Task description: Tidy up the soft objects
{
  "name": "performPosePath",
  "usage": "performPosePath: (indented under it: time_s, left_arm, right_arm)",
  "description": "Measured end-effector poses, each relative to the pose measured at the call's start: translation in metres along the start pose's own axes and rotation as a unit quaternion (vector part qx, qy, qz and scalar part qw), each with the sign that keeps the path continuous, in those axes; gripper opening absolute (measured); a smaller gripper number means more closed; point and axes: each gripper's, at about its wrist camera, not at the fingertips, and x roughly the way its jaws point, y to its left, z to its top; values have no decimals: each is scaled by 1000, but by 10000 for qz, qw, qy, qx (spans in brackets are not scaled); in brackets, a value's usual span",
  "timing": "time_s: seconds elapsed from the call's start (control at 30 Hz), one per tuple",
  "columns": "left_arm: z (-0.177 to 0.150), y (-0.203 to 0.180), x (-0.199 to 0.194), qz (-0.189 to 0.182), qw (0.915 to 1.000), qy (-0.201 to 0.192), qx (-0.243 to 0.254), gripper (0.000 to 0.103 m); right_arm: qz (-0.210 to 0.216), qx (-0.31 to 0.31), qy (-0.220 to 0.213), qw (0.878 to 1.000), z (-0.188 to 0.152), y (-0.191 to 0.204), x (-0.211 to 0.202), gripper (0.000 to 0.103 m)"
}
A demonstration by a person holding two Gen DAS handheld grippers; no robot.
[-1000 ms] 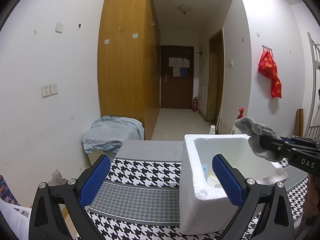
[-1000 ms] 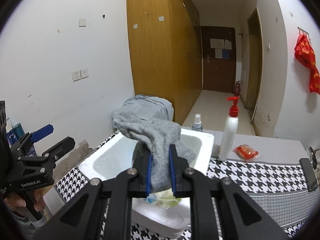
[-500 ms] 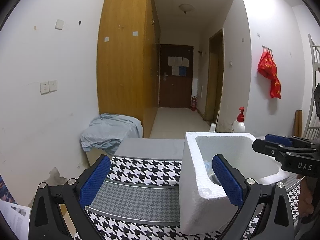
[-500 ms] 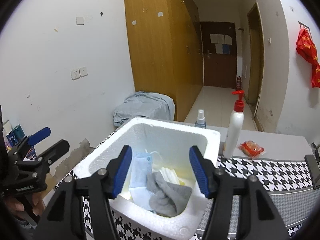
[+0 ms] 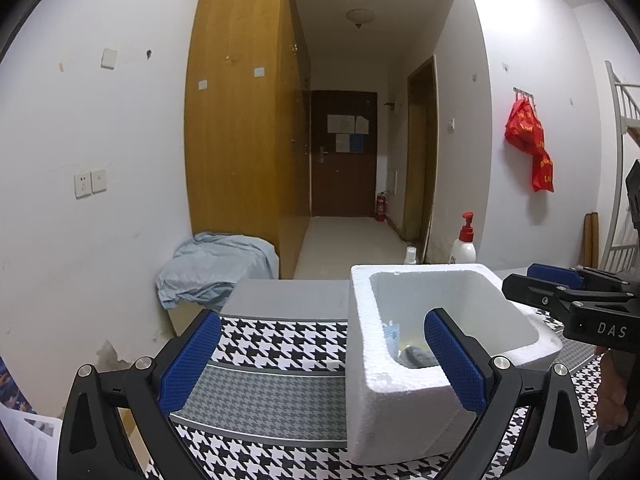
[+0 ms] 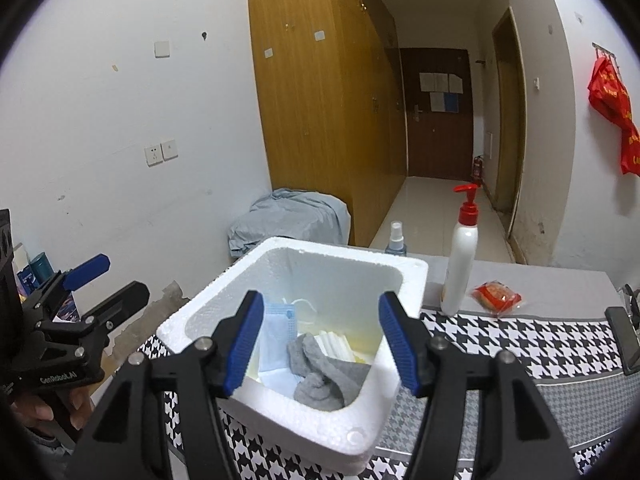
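Note:
A white foam box stands on the houndstooth cloth; it also shows in the left wrist view. Inside it lie a grey sock, a blue face mask and white folded items. A bit of the sock shows in the left wrist view. My right gripper is open and empty, above the near side of the box. My left gripper is open and empty, left of and in front of the box, its right finger over the box's near rim.
A white pump bottle with red top, a small spray bottle and a red packet stand behind the box. A grey-blue cloth heap lies by the wooden wardrobe. A dark object lies at the right edge.
My right gripper opened and let the grey sock drop into the foam box, then drew back slightly. The left gripper stayed open and nearly still.

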Motion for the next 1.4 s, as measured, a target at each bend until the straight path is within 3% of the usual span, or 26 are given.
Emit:
performPosePath:
  time_s: [0.03, 0.1, 0.2, 0.67, 1.4]
  left_arm:
    - [0, -1, -1, 10, 10000, 6, 2, 102]
    - [1, -2, -1, 4, 10000, 2, -5, 102]
    - [2, -6, -2, 10, 10000, 19, -13, 102]
    - [6, -30, -9, -118, 9999, -51, 87, 102]
    - [14, -93, -13, -791, 9966, -49, 238, 102]
  right_arm:
    - [-13, 10, -17, 10000, 0, -1, -1, 71]
    - [-20, -25, -103, 9999, -2, -2, -5, 88]
    - [-151, -50, -353, 9993, -4, -2, -13, 100]
    - [-312, -48, -496, 9983, -8, -15, -37, 103]
    - [-810, 177, -735, 9938, -25, -63, -91, 103]
